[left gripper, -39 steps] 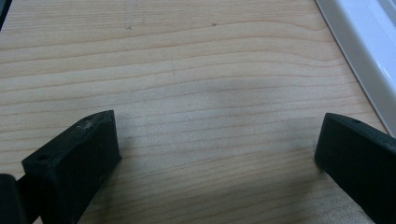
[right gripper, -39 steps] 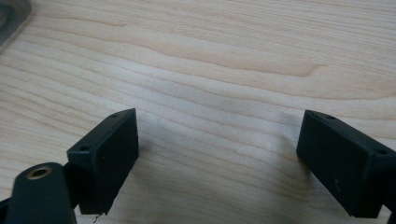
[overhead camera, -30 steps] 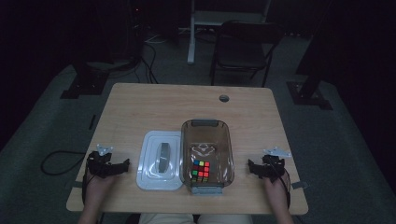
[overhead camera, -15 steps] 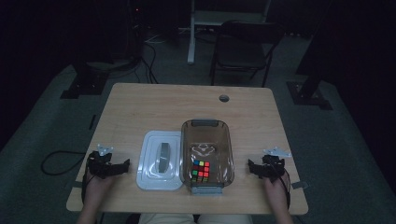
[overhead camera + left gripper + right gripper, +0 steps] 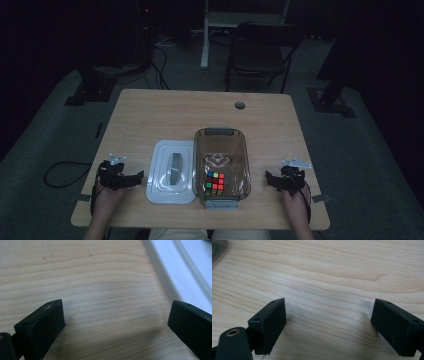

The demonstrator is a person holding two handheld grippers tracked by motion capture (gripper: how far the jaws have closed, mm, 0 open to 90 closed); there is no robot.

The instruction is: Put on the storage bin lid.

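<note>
Wooden table [image 5: 165, 112] is carrying everything in the high view: a brown see-through bin [image 5: 221, 165] is sitting a little right of the middle, near the person's edge, and a white lid [image 5: 172, 171] is lying flat against its left side, touching or nearly so. A cube [image 5: 215, 183] with coloured squares is resting inside the bin, at the end nearest the person. A grey bar, seemingly a handle [image 5: 174, 169], is running along the middle of the lid. The left gripper [image 5: 134, 177] is lying on the table just left of the lid, its jaws standing apart and pointing toward it; the left hand [image 5: 107, 197] is holding it from below. In the left gripper view, both jaws are spreading wide over bare wood, with the white rim of the lid crossing the upper right corner. The right gripper [image 5: 270, 179] is resting to the right of the bin, apart from it, gripped by the right hand [image 5: 296, 202], its jaws released and gaping over bare wood in the right gripper view. Beyond the table, a dark chair [image 5: 260, 50] is standing on the floor.
</note>
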